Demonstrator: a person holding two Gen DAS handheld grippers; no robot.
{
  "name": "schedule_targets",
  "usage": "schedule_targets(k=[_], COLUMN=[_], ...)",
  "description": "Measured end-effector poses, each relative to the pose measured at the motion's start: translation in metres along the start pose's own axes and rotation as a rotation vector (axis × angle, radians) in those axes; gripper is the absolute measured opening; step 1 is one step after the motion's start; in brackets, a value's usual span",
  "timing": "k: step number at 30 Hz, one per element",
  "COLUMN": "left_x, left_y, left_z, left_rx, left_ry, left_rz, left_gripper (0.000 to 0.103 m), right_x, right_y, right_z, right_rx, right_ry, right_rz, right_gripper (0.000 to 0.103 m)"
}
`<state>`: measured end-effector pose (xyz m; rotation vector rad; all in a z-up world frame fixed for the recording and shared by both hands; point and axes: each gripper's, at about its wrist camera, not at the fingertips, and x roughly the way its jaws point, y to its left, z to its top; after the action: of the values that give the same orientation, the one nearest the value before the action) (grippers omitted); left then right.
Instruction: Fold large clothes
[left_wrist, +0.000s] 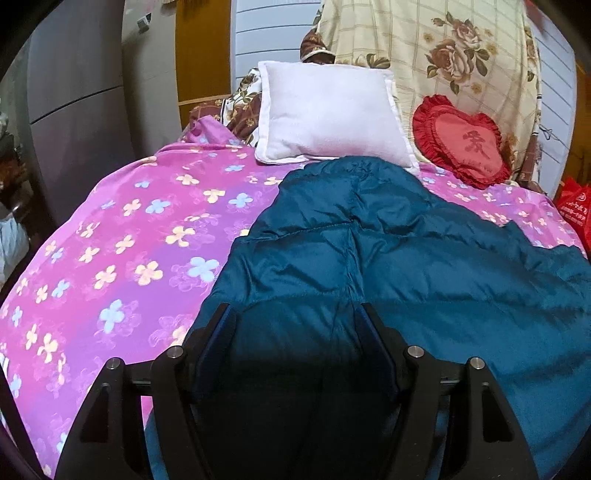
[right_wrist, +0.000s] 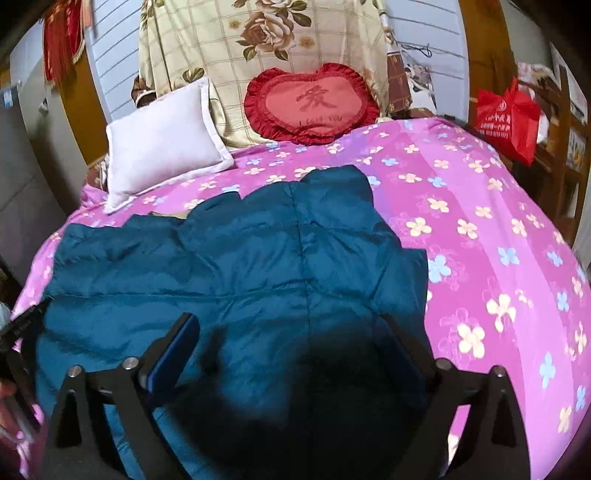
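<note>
A teal padded jacket (left_wrist: 406, 258) lies spread flat on a bed with a pink flowered cover (left_wrist: 129, 240). In the left wrist view my left gripper (left_wrist: 293, 317) hovers over the jacket's near left part. Its jaws are open and nothing is pinched between them. In the right wrist view the same jacket (right_wrist: 240, 266) fills the near middle. My right gripper (right_wrist: 288, 325) stands wide open above the jacket's near edge, holding nothing. The jacket's nearest hem is hidden in shadow under both grippers.
A white pillow (left_wrist: 328, 114) and a red heart cushion (right_wrist: 314, 103) lean at the head of the bed against a rose-patterned quilt (left_wrist: 443, 48). A red bag (right_wrist: 506, 118) hangs beyond the bed's right side. A grey cabinet (left_wrist: 74, 92) stands on the left. A hand (right_wrist: 7, 395) shows at the left edge.
</note>
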<state>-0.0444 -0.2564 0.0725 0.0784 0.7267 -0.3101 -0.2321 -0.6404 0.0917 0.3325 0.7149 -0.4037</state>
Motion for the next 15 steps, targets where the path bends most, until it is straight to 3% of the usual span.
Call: schedule_targets(k=[9,15], left_x=[-0.019,-0.011], left_y=[0.010,0.021], left_z=[-0.003,-0.002], left_rx=[0.007,-0.036], left_ry=[-0.018,0.024], left_rz=[0.009,-0.007], left_gripper=[0.050,0.050], right_x=[-0.017,-0.011], right_y=[-0.010,-0.018], right_z=[-0.004,-0.007], right_rx=[0.012,0.012], right_ry=[0.018,0.047], right_rz=[-0.019,-0.032], right_gripper=[0.103,0.103])
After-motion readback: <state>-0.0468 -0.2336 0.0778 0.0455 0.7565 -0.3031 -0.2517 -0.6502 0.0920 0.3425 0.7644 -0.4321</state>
